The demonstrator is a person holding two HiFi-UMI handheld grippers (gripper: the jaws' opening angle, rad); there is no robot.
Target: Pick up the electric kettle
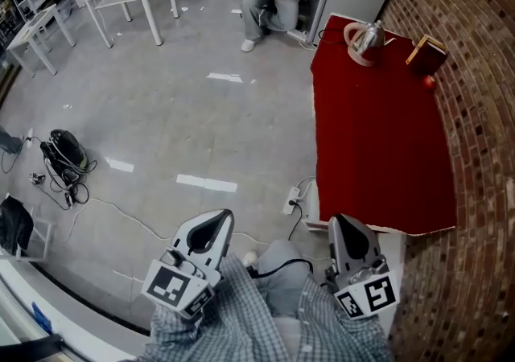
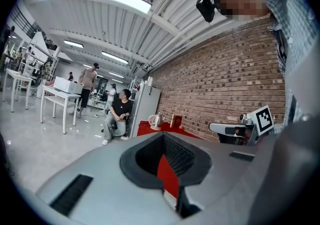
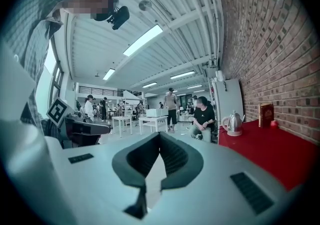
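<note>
Standing upright, silvery pale-handled kettle [image 1: 368, 37], L tongs [image 1: 224, 215], R tongs [image 1: 341, 220] both pressed together

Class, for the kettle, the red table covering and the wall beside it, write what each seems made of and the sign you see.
Kettle: probably polished metal; its body is silvery and reflective.
Red table covering: likely cloth or felt; flat, matte, no glare.
Wall: brick, rough reddish blocks with pale mortar lines.
</note>
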